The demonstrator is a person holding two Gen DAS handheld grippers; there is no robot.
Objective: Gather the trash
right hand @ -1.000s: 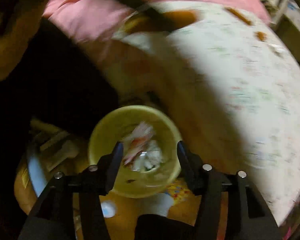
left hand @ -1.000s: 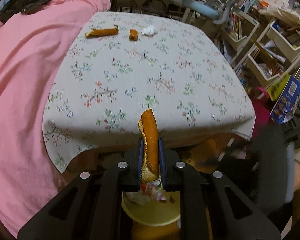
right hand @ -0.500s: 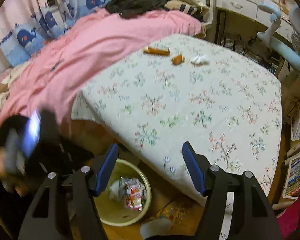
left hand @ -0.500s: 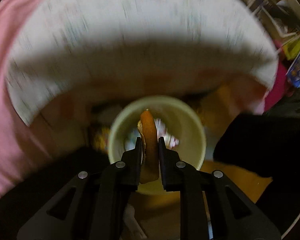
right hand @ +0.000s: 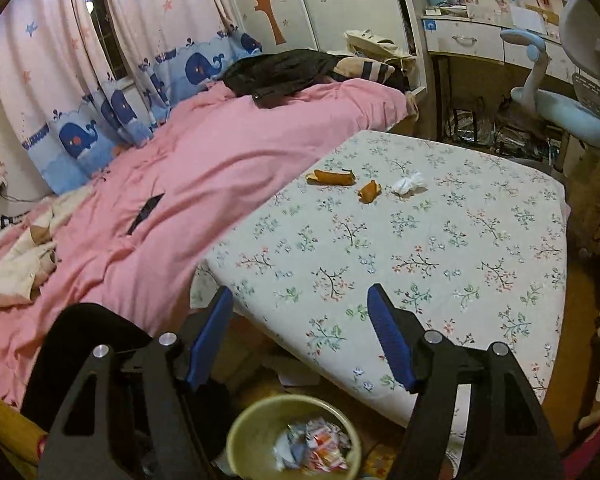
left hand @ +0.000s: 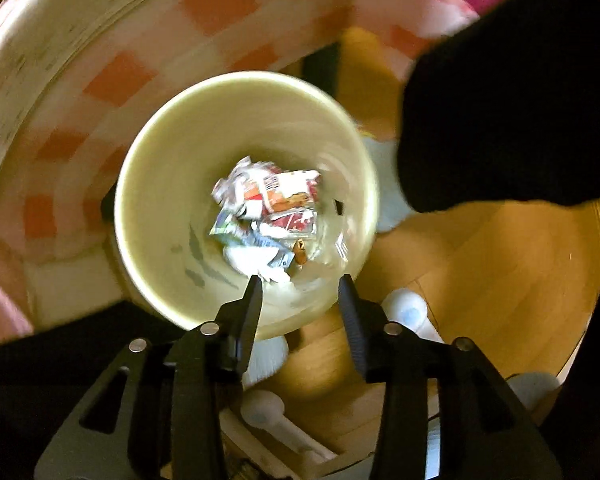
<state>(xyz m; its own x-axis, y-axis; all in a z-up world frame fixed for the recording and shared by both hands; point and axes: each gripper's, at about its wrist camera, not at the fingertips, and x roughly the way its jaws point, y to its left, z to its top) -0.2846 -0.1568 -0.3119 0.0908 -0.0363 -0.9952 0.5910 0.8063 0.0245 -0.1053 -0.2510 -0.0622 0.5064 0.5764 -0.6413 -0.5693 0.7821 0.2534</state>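
In the left wrist view my left gripper (left hand: 300,284) is open and empty right above the pale yellow trash bin (left hand: 160,168), which holds crumpled wrappers (left hand: 272,208) and an orange peel piece (left hand: 300,251). In the right wrist view my right gripper (right hand: 300,316) is open and empty over the near edge of the floral table (right hand: 440,248). At the table's far side lie a long orange peel (right hand: 331,177), a small orange peel (right hand: 369,191) and a crumpled white tissue (right hand: 408,184). The bin (right hand: 256,420) also shows below the right gripper.
A pink bed (right hand: 200,184) borders the table on the left, with dark clothes (right hand: 288,70) on it. A desk (right hand: 480,44) and a blue chair (right hand: 572,112) stand behind the table. A dark sleeve (left hand: 512,100) hangs at the right of the bin. The floor is wood (left hand: 500,280).
My left gripper swung down from the table edge over the bin, opened and let the orange peel go into the bin. My right gripper rose from the bin to face the table.
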